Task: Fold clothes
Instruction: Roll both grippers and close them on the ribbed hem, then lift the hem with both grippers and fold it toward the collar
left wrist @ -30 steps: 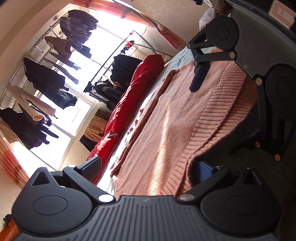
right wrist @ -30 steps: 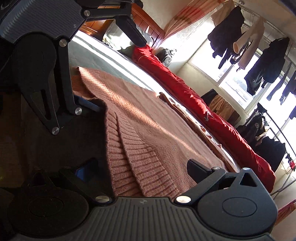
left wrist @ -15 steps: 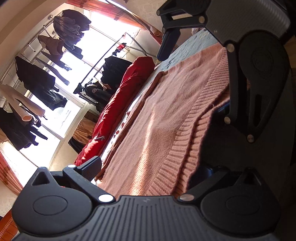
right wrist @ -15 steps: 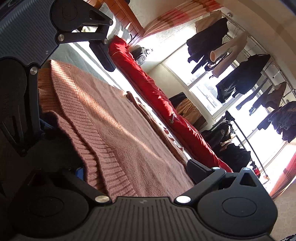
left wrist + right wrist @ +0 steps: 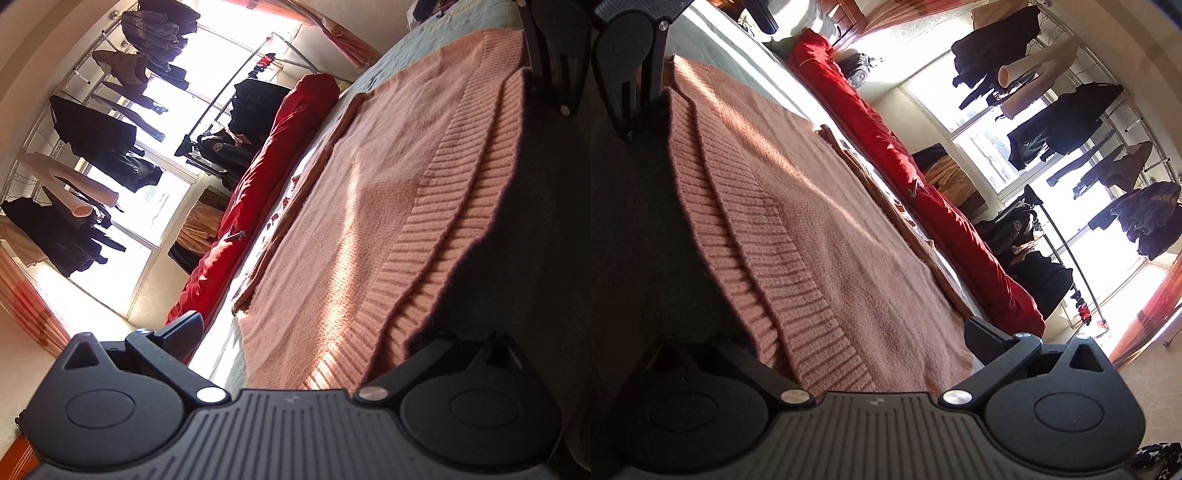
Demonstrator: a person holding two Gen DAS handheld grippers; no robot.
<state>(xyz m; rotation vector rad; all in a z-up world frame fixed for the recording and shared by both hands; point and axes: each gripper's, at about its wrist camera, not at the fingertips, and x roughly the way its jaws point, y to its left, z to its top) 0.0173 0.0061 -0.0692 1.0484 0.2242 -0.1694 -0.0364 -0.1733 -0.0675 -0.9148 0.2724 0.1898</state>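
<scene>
My left gripper [image 5: 306, 354] is wide open, one finger on each side of the pink sweater's [image 5: 369, 206] ribbed edge, not pinching it. The sweater lies flat on the bed [image 5: 424, 40], next to a long red blanket [image 5: 258, 192]. My right gripper [image 5: 871, 354] is open too. The ribbed edge sits between its fingers, near the left one [image 5: 701, 354].
</scene>
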